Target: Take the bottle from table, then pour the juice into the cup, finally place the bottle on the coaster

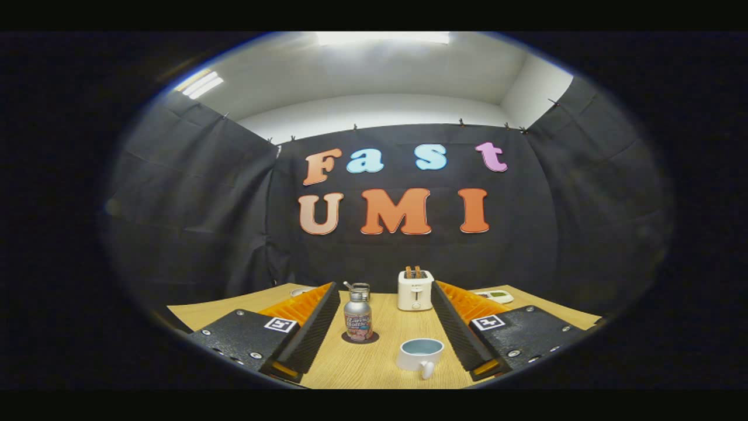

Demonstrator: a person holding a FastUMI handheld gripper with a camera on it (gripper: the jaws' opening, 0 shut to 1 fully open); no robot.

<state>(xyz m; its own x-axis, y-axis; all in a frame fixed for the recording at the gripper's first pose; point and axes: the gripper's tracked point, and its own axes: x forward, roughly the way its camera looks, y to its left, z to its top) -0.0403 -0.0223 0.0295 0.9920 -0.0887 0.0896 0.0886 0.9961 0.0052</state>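
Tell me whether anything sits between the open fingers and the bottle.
Nothing visible does. The gripper is open, and the bottle stands upright on a dark coaster between its fingers, with bare table leading up to it. The cup sits off to the right of that path, the toaster farther back.

We saw a light wooden table (pixel 374 368) carrying several things. A dark round coaster (pixel 360 338) lay on it with the metal bottle (pixel 358 316) standing upright on top. Nearer the gripper (pixel 383 298), whose fingers were spread wide and held nothing, sat a white cup (pixel 421 354). Farther back stood a white toaster (pixel 415 290) and a glass jar (pixel 360 289).
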